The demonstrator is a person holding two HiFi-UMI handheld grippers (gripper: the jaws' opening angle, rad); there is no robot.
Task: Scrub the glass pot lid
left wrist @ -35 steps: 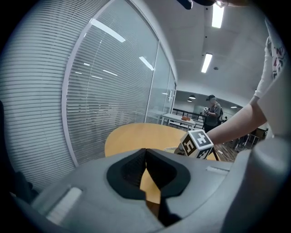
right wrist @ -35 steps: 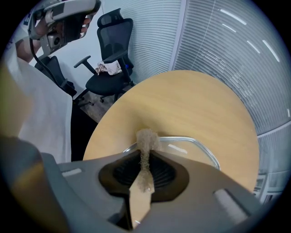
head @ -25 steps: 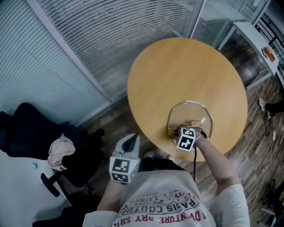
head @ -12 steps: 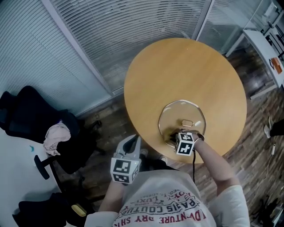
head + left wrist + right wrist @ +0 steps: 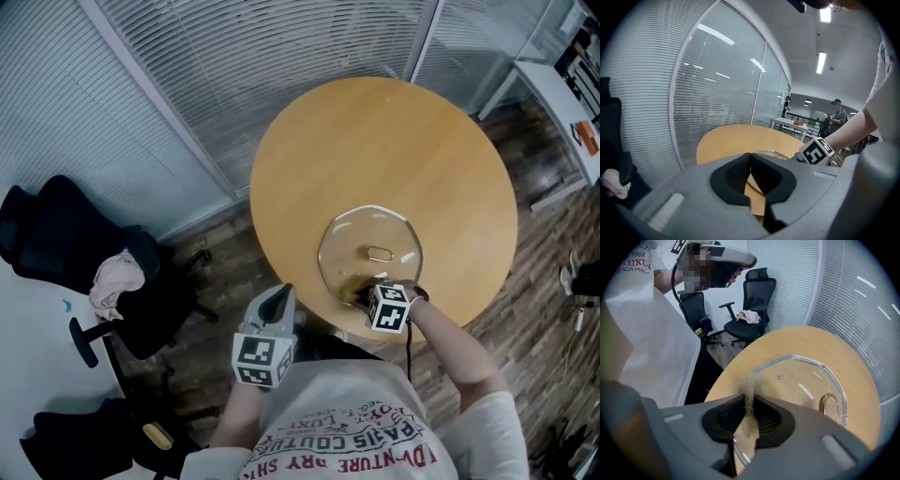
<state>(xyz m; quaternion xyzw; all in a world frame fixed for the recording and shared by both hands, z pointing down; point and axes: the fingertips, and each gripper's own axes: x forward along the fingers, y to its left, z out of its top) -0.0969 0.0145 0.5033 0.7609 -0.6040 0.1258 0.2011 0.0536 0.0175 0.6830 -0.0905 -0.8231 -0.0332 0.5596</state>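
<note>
Since the glass pot lid (image 5: 352,246) is lying loose on the round wooden table (image 5: 375,131) with nothing bracing it, sliding is the thing to be worried about here; it's set near the table edge on the person's side, so it could probably be sent skating by a hard push with the scrubber, maybe right off the edge; glass plus floor, not great. The left gripper (image 5: 279,298) is held off the table, down by the person's shirt, well apart from the lid; its jaws are seen pressed together with nothing between them, so no steadying is being done from that side.

Second risk: the tan fibrous scouring pad (image 5: 749,394) is only pinched as a thin strip in the right gripper (image 5: 751,417), jaws clamped tight on it; if it's dragged sideways it could be pulled out, and bare jaw tips might then be scraped over the glass.

As for where things sit: the lid is laid flat on the table, loop handle (image 5: 828,406) up, right in front of and below the right gripper; the pad's frayed end is placed at the lid's near rim, touching or just about, it can't be told for sure; the handle is further along, apart from the jaws.
</note>
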